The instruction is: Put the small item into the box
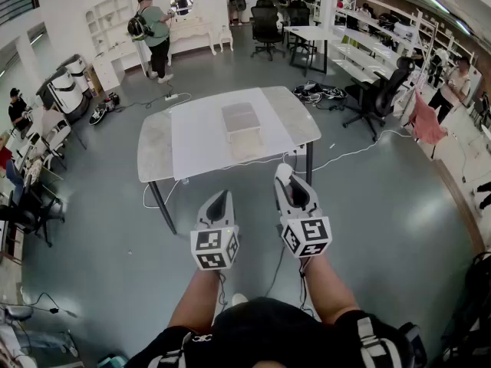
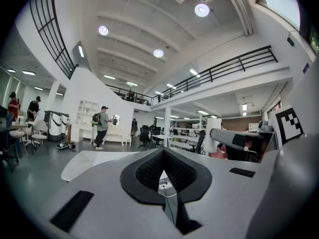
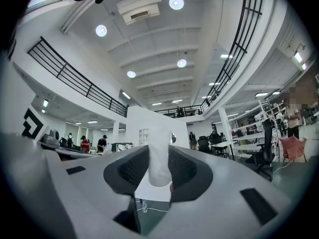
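The small item, a white rounded piece, stands upright between the pads of the right gripper, which is clenched on it from both sides. In the head view this gripper is held off the near edge of the table, close to its near right corner. The box, pale and shallow, sits about mid-table, nearer the far edge, on a white sheet that covers the middle of the top and leaves both ends bare. The left gripper is just beside the right one and further from the near edge; its jaws are pressed together with nothing between them. A white cable trails across the floor from the table's right end. Beyond the far edge a person with a backpack stands at a white shelf.
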Tool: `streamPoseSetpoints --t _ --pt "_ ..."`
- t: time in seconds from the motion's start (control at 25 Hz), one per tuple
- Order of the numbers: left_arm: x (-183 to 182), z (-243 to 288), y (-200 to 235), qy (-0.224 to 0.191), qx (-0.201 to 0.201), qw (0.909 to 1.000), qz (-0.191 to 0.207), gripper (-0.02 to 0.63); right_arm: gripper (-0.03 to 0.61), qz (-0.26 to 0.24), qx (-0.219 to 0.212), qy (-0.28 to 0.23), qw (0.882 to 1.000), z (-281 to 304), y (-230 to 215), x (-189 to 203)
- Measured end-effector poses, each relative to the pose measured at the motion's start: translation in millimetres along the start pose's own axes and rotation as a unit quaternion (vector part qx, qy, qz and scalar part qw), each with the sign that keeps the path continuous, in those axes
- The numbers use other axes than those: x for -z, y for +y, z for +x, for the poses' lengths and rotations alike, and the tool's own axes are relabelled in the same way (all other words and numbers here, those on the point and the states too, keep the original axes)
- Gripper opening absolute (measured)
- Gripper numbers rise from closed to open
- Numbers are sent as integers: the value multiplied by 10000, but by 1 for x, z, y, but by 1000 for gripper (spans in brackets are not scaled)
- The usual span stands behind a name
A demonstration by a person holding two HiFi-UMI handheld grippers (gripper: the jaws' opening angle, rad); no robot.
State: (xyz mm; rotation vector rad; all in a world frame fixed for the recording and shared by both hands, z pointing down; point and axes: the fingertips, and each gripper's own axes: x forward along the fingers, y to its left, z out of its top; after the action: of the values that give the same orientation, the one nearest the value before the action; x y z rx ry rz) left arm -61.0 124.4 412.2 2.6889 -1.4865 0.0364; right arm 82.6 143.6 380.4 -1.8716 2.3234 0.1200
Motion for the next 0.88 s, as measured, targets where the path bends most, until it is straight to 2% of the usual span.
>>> streamPoseSetpoints --t 0.28,0.52,0.88 --pt "1 -4 -5 -44 -25 10000 16 12 121 -95 -60 24 9999 -8 2 5" --pt "-5 -12 -2 -178 15 9998 -3 12 121 -150 -295 11 9995 -8 19 2" --pt "-4 -2 21 -155 41 9999 -37 11 121 -155 -310 69 9994 15 30 8"
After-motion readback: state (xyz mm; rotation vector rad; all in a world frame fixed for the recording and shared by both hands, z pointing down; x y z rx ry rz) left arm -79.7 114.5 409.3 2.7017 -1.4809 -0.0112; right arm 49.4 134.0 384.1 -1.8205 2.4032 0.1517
